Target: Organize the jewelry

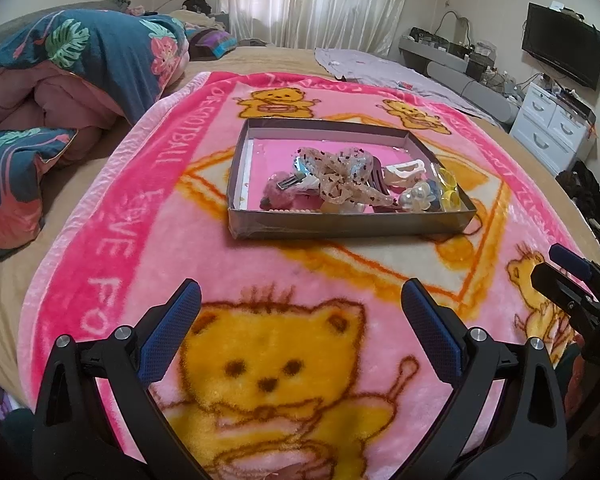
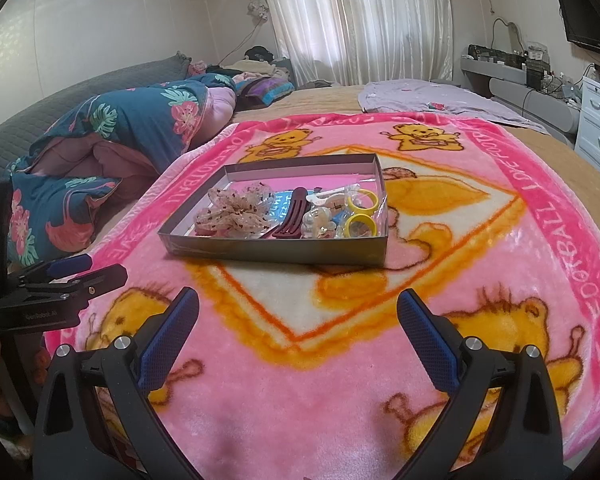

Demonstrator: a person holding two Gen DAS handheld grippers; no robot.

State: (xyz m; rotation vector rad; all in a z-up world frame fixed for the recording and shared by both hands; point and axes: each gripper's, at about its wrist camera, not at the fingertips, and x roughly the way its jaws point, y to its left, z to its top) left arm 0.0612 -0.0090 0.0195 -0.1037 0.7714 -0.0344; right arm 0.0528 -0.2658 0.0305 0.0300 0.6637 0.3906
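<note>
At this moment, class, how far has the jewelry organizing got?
Done: nothing visibly sorted. The spotted scrunchie, maroon hair clip, yellow rings and other pieces lie jumbled at one end of the shallow box on the pink blanket. In hand: nothing; the left gripper and right gripper are open, empty, short of the box. Left: all the sorting.

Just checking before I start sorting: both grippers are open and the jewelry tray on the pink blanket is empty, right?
Not quite. The tray isn't empty: the right wrist view shows a spotted scrunchie, yellow rings and clips inside. Both the left gripper and right gripper are open.
</note>
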